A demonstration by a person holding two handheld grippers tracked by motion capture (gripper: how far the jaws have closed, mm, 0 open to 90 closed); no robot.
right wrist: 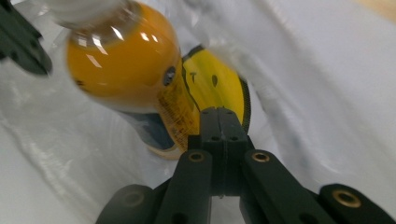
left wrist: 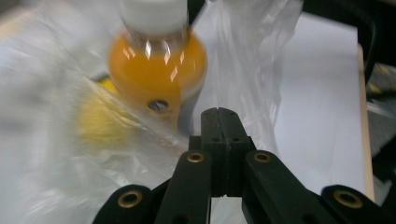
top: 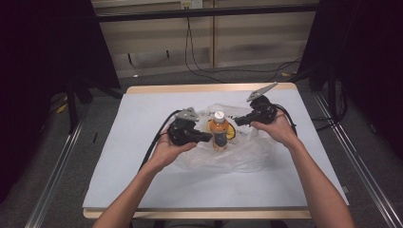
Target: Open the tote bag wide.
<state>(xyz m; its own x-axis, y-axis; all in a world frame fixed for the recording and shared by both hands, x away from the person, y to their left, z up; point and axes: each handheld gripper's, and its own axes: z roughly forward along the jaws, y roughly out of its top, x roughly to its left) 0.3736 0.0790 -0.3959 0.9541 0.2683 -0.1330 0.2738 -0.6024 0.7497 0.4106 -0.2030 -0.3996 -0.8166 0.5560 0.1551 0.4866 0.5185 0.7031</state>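
Bottle [left wrist: 156, 70] cap cropped by top edge; plastic bag [left wrist: 51, 154] blurred.

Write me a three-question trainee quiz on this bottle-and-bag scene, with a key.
1. True or false: the bottle of orange drink stands upright with its white cap on.
2. What does the bottle stand in? A. a cardboard box B. a clear plastic bag C. a metal tray
3. How do the jaws of the left gripper and the right gripper stand?

Key:
1. True.
2. B.
3. Both are shut, with the jaws pressed together; whether they pinch bag film cannot be told.
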